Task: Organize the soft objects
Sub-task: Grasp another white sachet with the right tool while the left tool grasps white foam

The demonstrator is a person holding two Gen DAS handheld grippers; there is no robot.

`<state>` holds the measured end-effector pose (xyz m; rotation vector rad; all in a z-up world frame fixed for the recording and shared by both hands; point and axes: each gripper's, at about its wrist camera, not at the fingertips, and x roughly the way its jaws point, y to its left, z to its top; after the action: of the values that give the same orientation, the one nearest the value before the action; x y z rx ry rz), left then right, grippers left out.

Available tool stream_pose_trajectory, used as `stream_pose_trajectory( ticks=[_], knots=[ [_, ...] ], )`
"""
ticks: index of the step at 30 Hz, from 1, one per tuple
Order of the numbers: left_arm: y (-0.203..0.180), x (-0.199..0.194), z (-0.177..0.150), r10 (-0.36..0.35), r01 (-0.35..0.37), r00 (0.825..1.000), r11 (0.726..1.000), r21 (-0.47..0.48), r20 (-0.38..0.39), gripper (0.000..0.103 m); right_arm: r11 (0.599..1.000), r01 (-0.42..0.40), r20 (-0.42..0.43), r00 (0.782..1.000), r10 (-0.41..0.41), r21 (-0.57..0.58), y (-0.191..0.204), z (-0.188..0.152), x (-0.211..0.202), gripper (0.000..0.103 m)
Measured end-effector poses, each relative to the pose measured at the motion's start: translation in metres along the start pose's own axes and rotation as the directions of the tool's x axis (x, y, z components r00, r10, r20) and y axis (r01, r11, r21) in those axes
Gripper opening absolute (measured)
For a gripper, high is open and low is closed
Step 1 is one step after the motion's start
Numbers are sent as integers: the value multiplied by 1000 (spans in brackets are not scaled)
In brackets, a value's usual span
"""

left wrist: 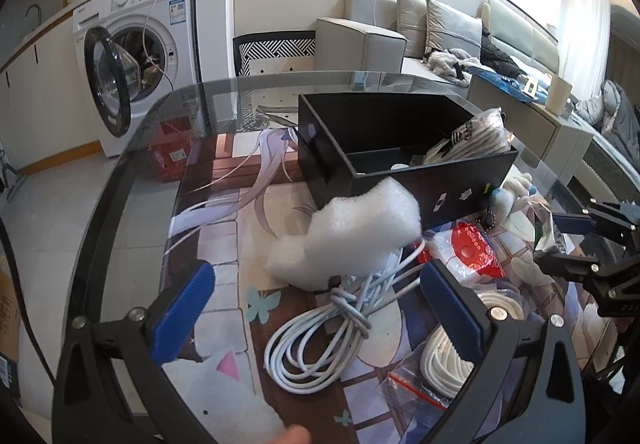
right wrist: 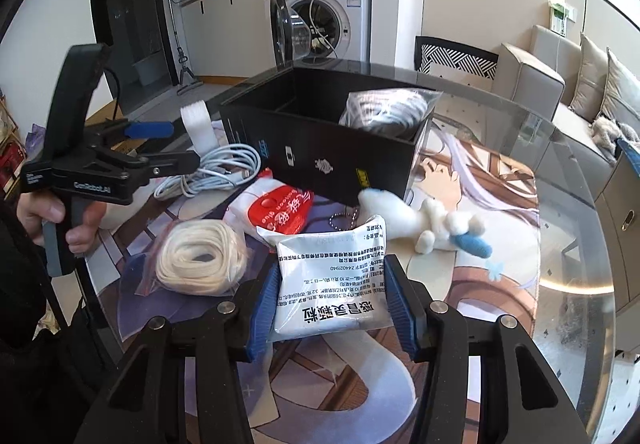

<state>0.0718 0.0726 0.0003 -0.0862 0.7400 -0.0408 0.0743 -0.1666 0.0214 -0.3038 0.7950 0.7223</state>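
Observation:
A black open box [left wrist: 400, 148] [right wrist: 320, 140] stands on the table and holds a bagged white cord [left wrist: 472, 140] [right wrist: 384, 110]. My left gripper [left wrist: 316, 308] is open above a coiled white cable [left wrist: 320, 340], short of a white foam piece [left wrist: 352, 236]. My right gripper [right wrist: 330, 308] is shut on a silver medicine sachet [right wrist: 332, 276] held above the table; it also shows in the left wrist view [left wrist: 546, 232]. A white plush toy [right wrist: 436, 224], a red-and-white packet [right wrist: 276, 210] and a bagged white rope coil [right wrist: 200, 256] lie near the box.
The glass table [right wrist: 568, 228] carries a printed anime mat [left wrist: 224, 244]. A washing machine [left wrist: 136, 52] with its door open stands behind, a sofa [left wrist: 400, 40] to the right. A chair back [left wrist: 276, 48] is at the table's far edge.

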Motion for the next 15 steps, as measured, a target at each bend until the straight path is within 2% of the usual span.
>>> stream_pose_trajectory(
  ticks=[5,9,13,15],
  knots=[
    [4,2,1,-24,24,1000,1000,-17,19,99,1000,0,13,1000,0,-4,1,2,-5,51],
    [2,2,-1,-56,57,998,998,-9,25,79,1000,0,23,1000,0,-9,3,3,-9,51],
    [-2,1,-2,-97,97,995,995,-5,22,50,1000,0,26,1000,1,-14,5,4,-9,51],
    [-4,0,-1,-99,99,995,995,3,21,40,1000,0,27,1000,0,-15,5,4,-9,51]
  ],
)
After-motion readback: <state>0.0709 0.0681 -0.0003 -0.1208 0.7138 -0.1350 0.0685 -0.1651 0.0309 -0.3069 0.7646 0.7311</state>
